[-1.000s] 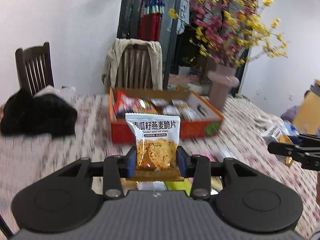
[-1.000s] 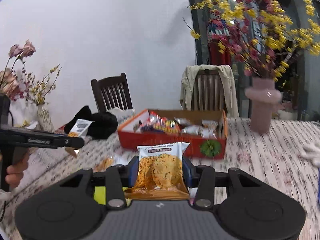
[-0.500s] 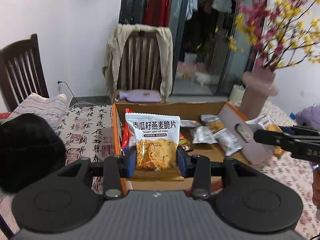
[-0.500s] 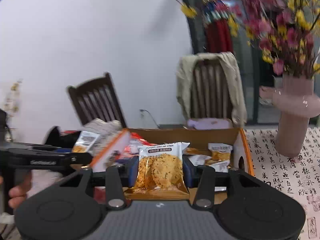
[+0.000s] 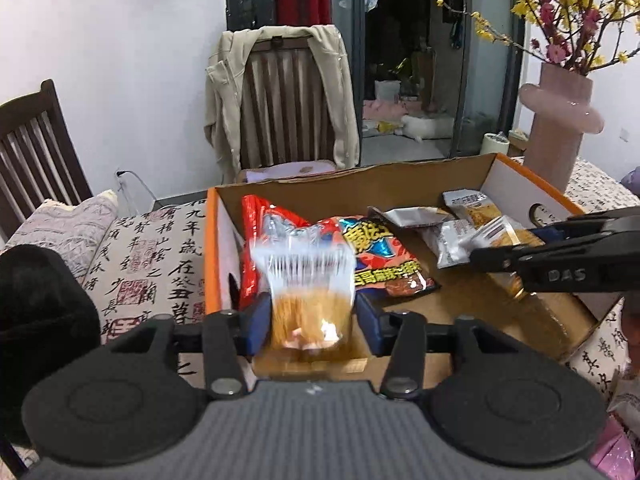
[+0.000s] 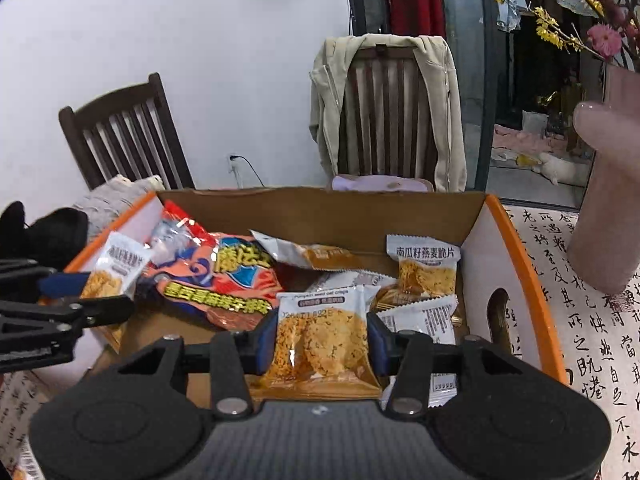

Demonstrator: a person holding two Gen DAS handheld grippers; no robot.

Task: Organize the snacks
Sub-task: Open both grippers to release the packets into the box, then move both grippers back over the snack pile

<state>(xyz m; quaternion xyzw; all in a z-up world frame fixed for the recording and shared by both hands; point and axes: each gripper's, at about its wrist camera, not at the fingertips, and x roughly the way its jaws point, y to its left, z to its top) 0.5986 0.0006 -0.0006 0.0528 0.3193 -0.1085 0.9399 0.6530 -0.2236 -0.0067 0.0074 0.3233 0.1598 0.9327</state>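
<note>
1. The left hand-held gripper (image 5: 310, 322) has its jaws opening. A crisp packet (image 5: 308, 292), motion-blurred, sits between them, with gaps showing at the blue pads, so it looks released rather than pinched.
2. The right hand-held gripper (image 6: 322, 340) also has its jaws opening, by a little. A second crisp packet (image 6: 324, 336) stands upright between its pads, which still touch the packet's sides.
3. Both packets hang over the near part of the orange cardboard box (image 6: 520, 248), which stands on the bench (image 5: 160, 256) covered with a calligraphy-print cloth.
4. Inside the box, a large red snack bag (image 6: 224, 276) lies to the left, and several small packets (image 6: 426, 266) of the same crisps lie to the right, one propped against the right wall.
5. In the left wrist view the right hand-held gripper reaches in from the right over the box; in the right wrist view the left one enters from the left.
6. A pink vase (image 5: 560, 120) with flowering branches stands on the bench right of the box.
7. Behind the bench stands a chair (image 5: 284, 104) draped with a beige jacket, and a second dark chair (image 6: 124, 132) stands to the left, against the white wall.
</note>
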